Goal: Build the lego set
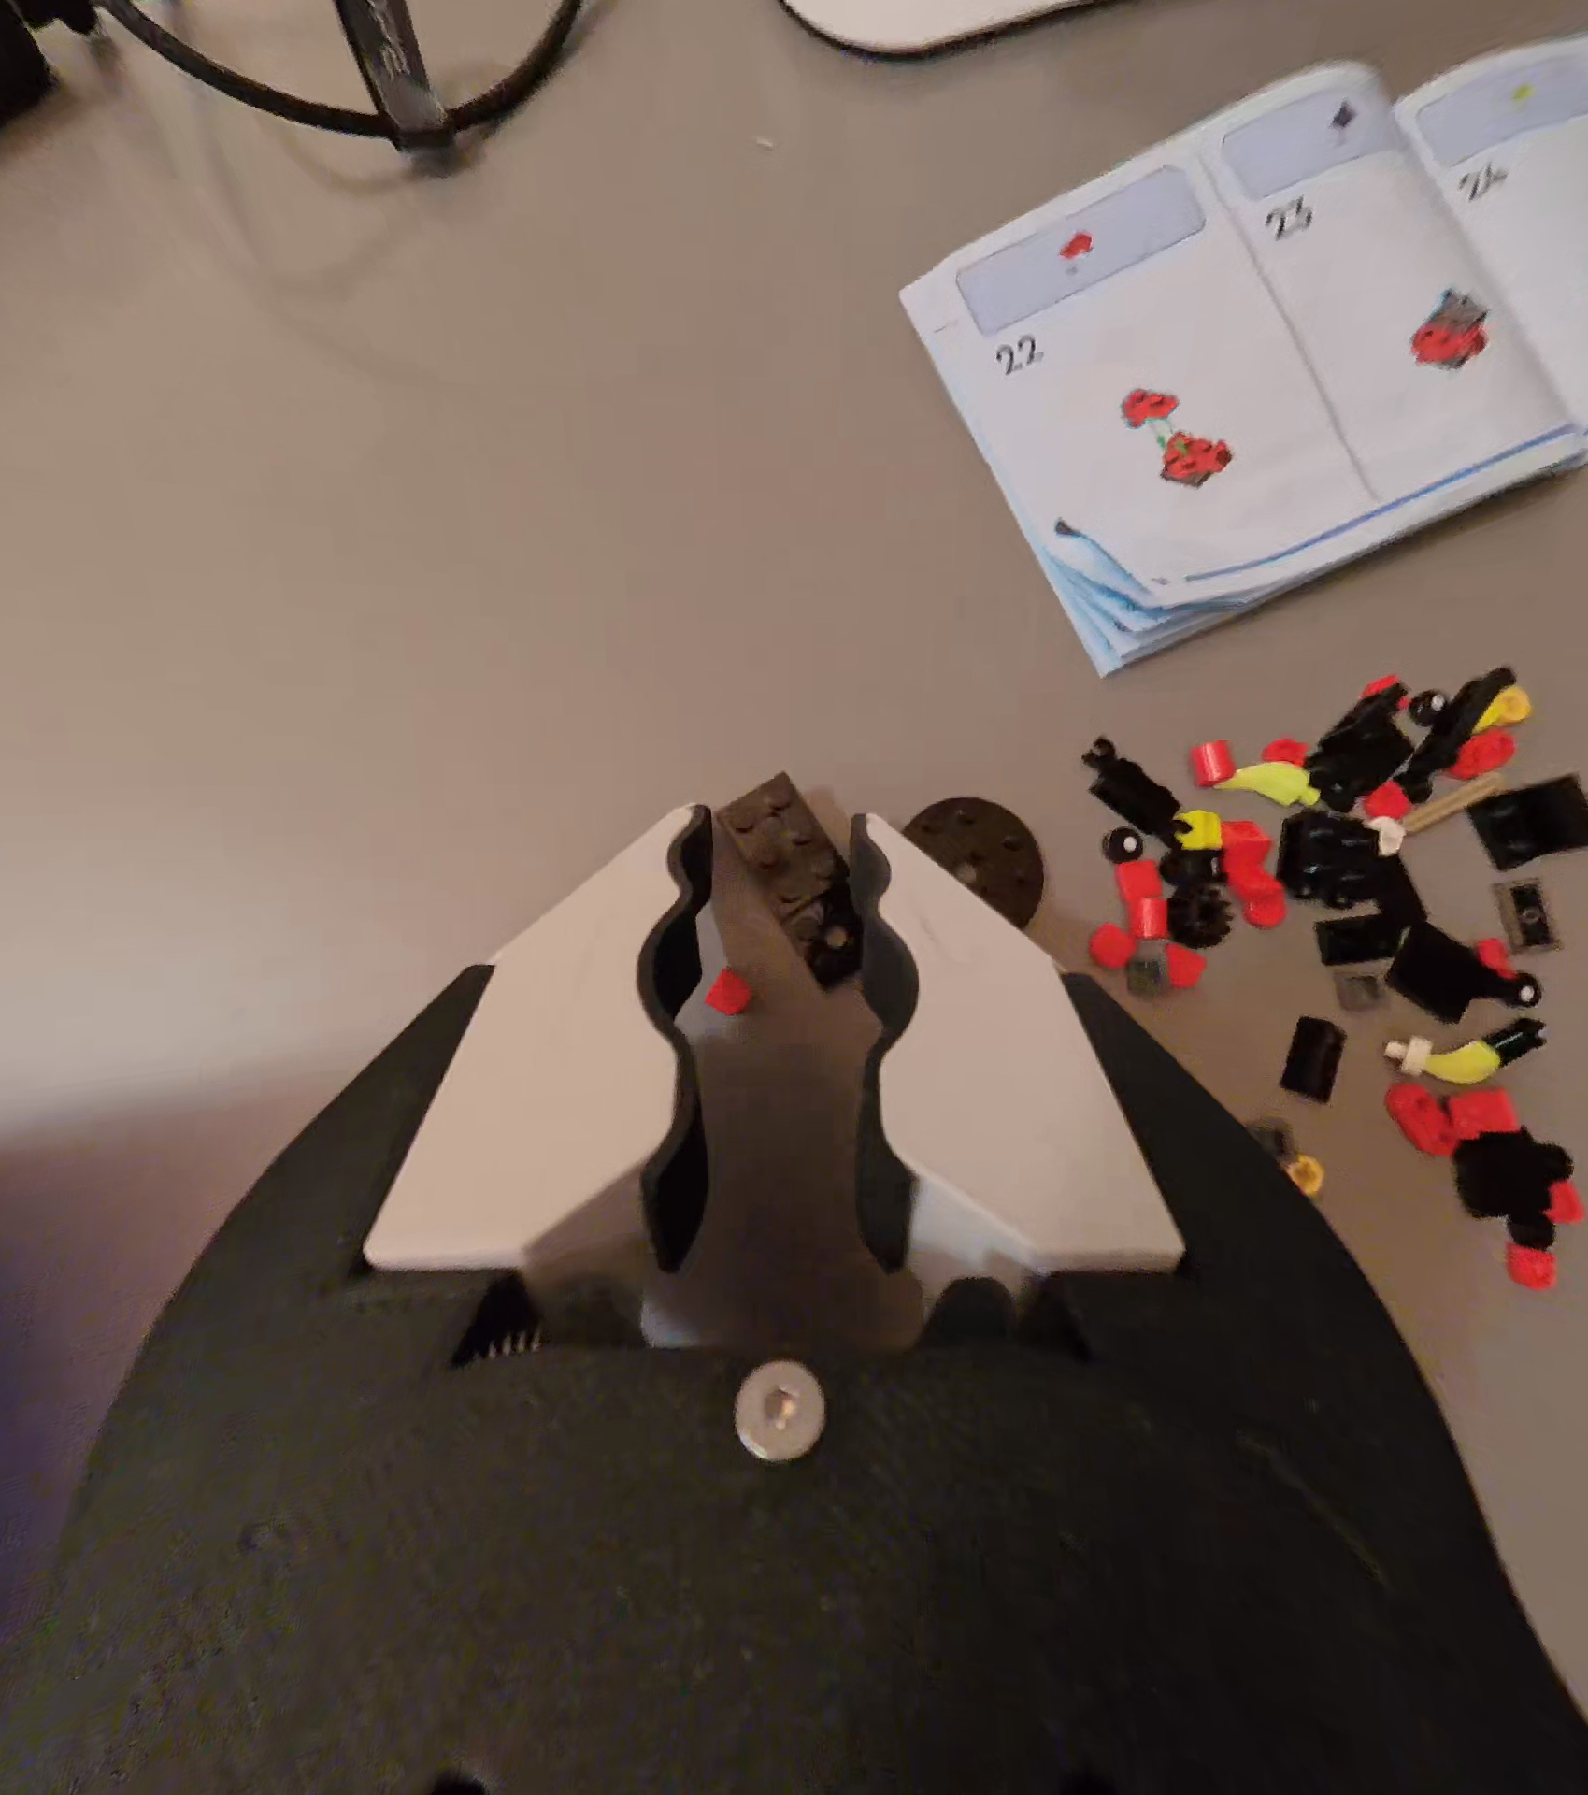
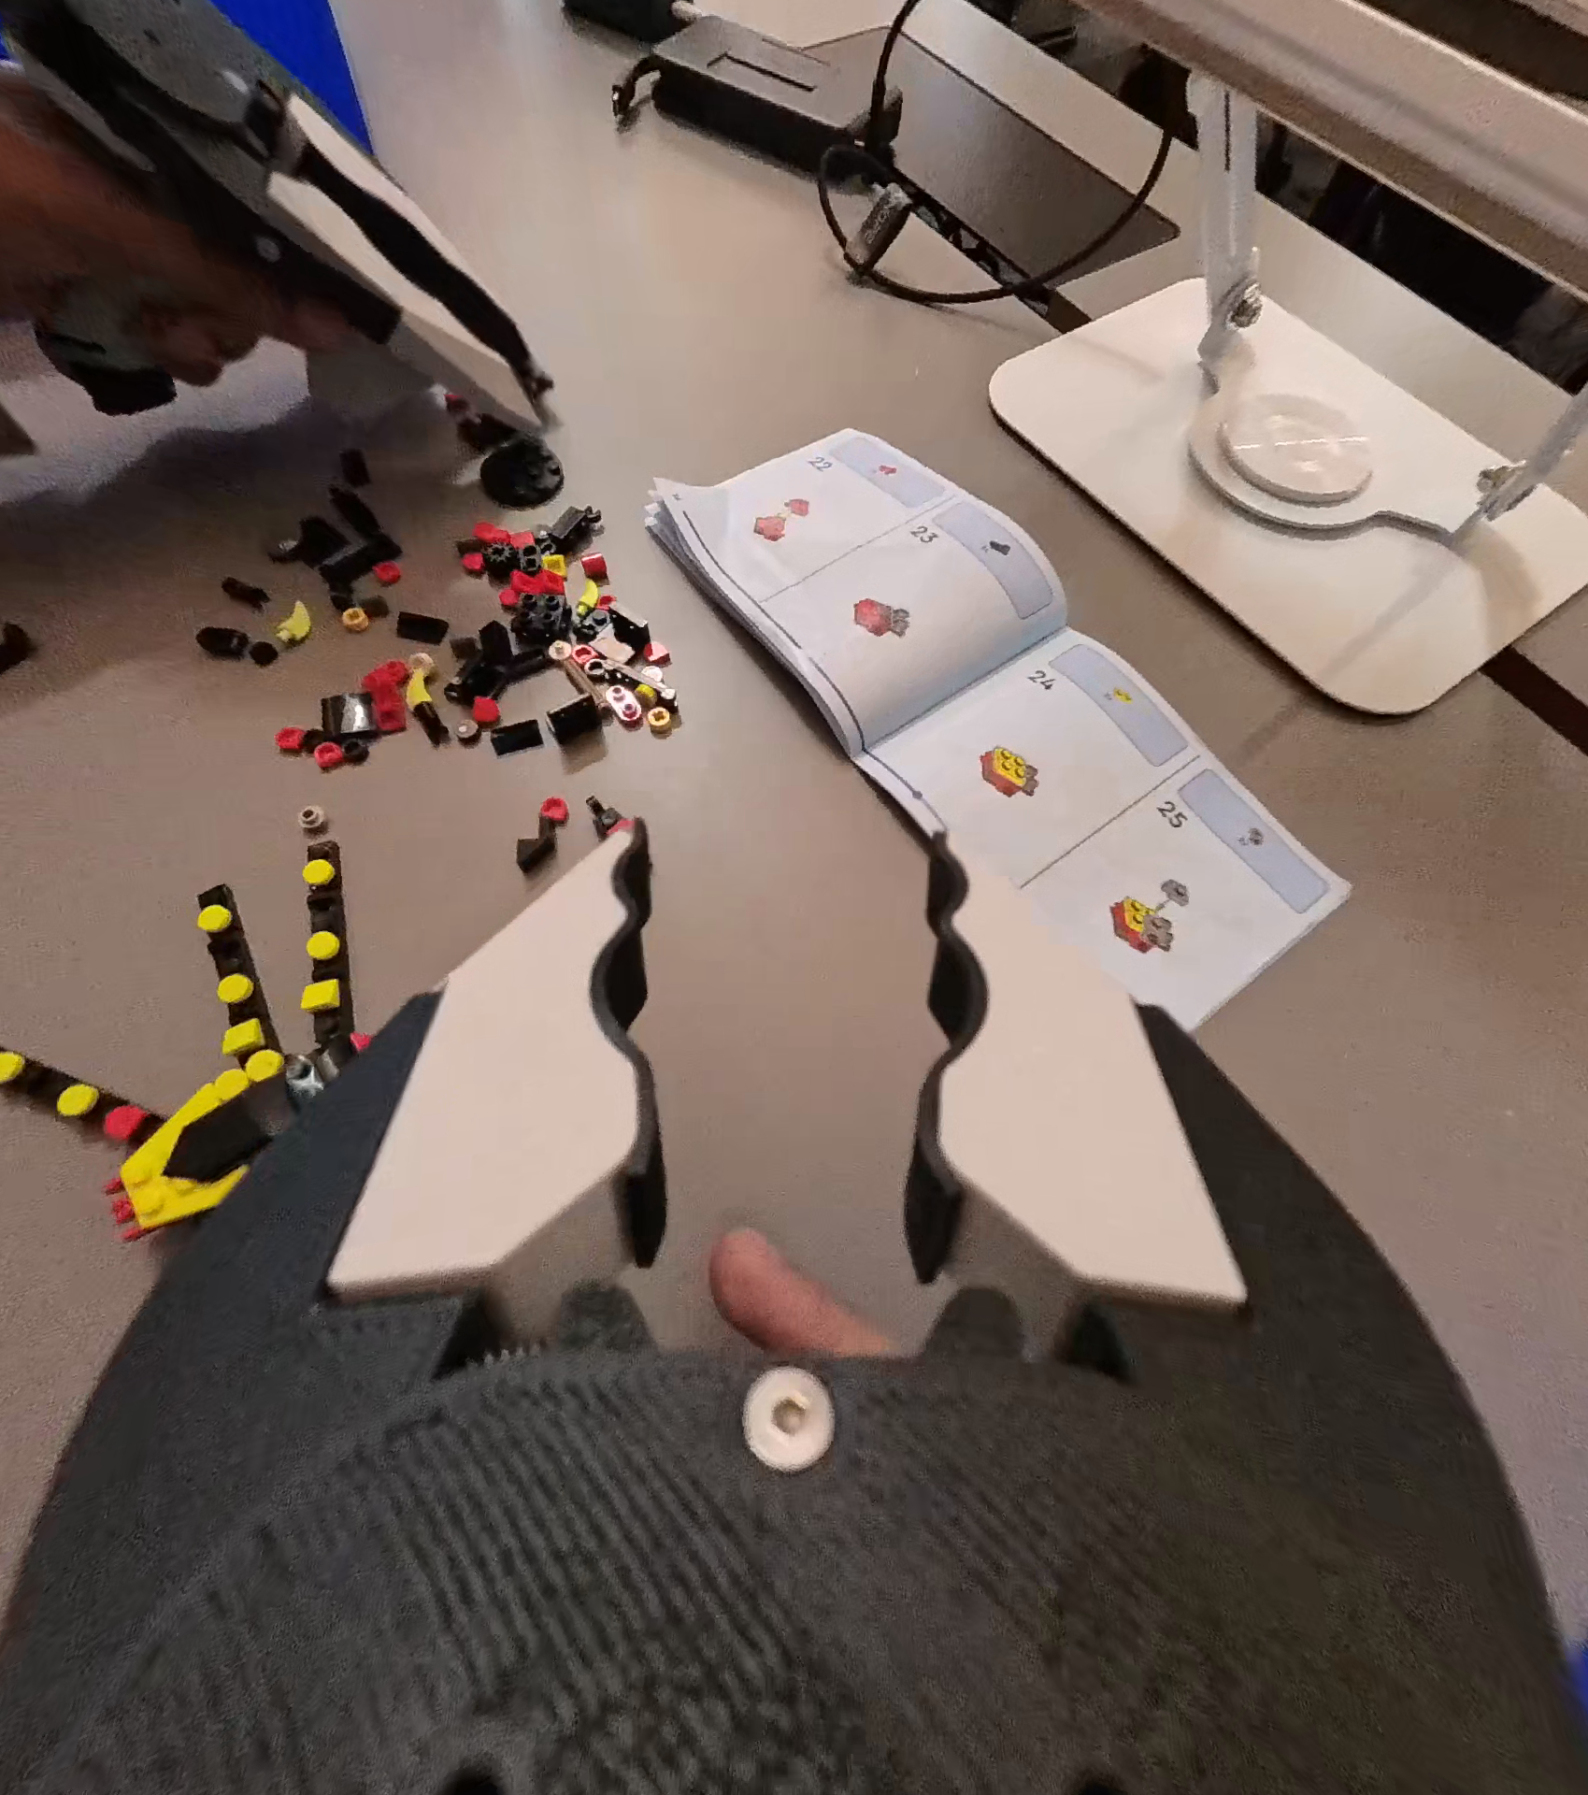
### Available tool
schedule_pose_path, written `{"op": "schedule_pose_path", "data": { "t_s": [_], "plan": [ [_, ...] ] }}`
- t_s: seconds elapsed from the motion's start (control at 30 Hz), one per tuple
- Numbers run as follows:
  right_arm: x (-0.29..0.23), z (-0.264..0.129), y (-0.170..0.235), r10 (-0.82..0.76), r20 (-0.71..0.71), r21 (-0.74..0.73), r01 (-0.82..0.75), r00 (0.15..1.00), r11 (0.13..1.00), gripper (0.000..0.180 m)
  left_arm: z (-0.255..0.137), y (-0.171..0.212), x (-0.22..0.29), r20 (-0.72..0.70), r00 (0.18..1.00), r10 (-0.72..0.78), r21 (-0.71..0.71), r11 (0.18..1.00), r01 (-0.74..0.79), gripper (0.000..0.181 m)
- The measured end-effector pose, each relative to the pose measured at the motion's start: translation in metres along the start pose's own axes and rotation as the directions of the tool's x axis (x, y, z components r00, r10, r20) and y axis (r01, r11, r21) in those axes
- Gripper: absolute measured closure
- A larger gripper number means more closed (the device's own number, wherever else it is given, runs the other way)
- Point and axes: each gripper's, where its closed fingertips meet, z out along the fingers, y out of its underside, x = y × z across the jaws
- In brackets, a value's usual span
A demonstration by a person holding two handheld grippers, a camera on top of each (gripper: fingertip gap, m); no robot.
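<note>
While the left wrist view looks down on the table point(image 1: 382, 583), the left gripper point(image 1: 778, 835) has its jaws part-way apart around a dark studded brick point(image 1: 785, 855) at centre frame. The brick's long axis runs roughly along the jaws, skewed toward lower right. Whether the pads touch it cannot be told. A small red piece point(image 1: 727, 993) lies deeper in the gap, and a round black plate point(image 1: 979, 855) sits just right of the tips. The loose pile point(image 1: 1353, 874) spreads at right, under the open instruction booklet point(image 1: 1256, 389).

Right wrist view: the right gripper point(image 2: 785, 864) hangs with jaws wide apart and empty, well apart from the brick. The left gripper is at upper left, blurred, its tips hiding the brick. A yellow-and-black assembly point(image 2: 217, 1068) at lower left is partly cut off by the right gripper's body.
</note>
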Motion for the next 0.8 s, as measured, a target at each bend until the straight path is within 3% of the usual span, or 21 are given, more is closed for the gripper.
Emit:
{"op": "schedule_pose_path", "data": {
  "t_s": [0.17, 0.23, 0.4, 0.7, 0.8],
  "plan": [
    [0.007, 0.002, 0.004, 0.018, 0.0, 0.001, -0.018, 1.0, 1.0, 0.124, -0.007, 0.006, -0.013, 0.026, 0.999, 0.019, -0.012, 1.0, -0.018, 0.155],
    [0.012, 0.003, 0.007, 0.031, -0.006, -0.001, -0.031, 0.999, 1.0, 0.124, -0.014, 0.005, -0.023, 0.031, 0.999, -0.022, 0.007, 1.0, 0.022, 0.165],
    [0.021, 0.003, 0.014, 0.077, 0.001, 0.002, -0.077, 0.997, 0.997, 0.124, -0.034, -0.003, -0.023, -0.074, 0.988, -0.133, 0.063, 0.988, 0.138, 0.166],
    [0.022, 0.0, 0.013, 0.079, 0.003, 0.008, -0.079, 0.997, 0.997, 0.124, -0.013, 0.014, 0.012, -0.097, 0.995, -0.018, -0.041, 0.999, 0.014, 0.165],
    [0.02, -0.001, 0.012, 0.073, 0.008, 0.012, -0.073, 0.997, 0.997, 0.122, -0.011, 0.015, 0.013, -0.061, 0.998, 0.028, -0.053, 0.998, -0.032, 0.156]
  ]
}}
